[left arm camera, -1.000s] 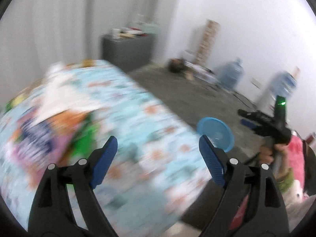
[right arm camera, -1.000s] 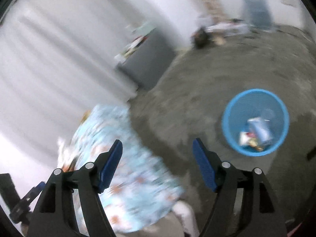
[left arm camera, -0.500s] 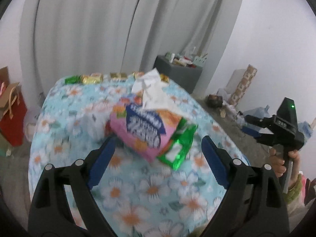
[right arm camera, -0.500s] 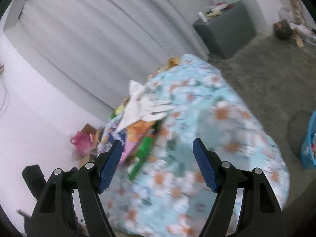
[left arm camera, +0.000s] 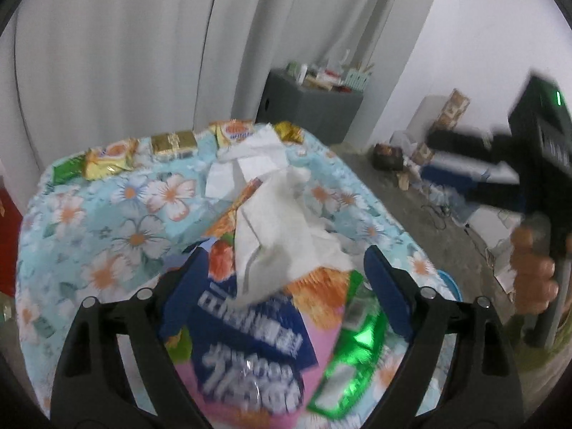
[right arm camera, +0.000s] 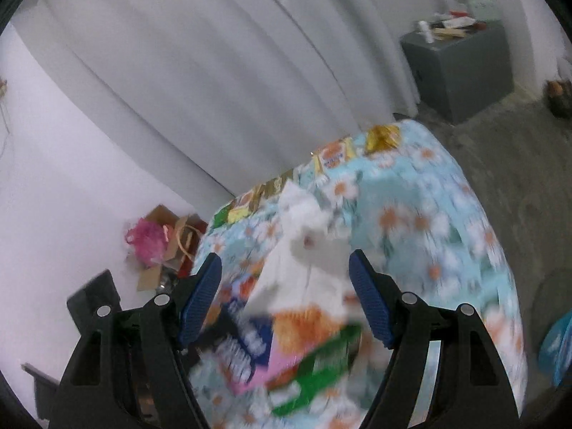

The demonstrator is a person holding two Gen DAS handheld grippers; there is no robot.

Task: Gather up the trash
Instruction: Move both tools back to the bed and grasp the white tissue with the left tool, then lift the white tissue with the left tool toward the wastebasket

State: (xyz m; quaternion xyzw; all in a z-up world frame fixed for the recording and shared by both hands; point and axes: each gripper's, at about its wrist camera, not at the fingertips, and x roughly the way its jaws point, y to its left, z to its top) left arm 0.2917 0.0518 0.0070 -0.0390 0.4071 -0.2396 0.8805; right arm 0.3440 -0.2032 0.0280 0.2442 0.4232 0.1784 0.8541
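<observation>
A pile of trash lies on a round table with a flowered blue cloth [left arm camera: 107, 221]: a crumpled white tissue [left arm camera: 282, 228] on top of a pink and blue snack bag [left arm camera: 250, 354], with a green wrapper [left arm camera: 354, 354] beside it. My left gripper [left arm camera: 286, 293] is open, its jaws on either side of the pile, just above it. My right gripper [right arm camera: 282, 304] is open too, over the same tissue [right arm camera: 311, 261] and snack bag [right arm camera: 250, 350]. The right gripper's body and hand show at the right of the left wrist view [left arm camera: 536, 164].
Several gold and green snack packets [left arm camera: 171, 143] line the table's far edge. A grey cabinet [left arm camera: 311, 107] stands by the curtain. A blue bin rim [right arm camera: 557, 346] shows on the floor to the right. Bags and cardboard [right arm camera: 161, 246] lie left of the table.
Both grippers have swung from the floor and blue bin back to the table and closed in on the trash pile. Both stay open.
</observation>
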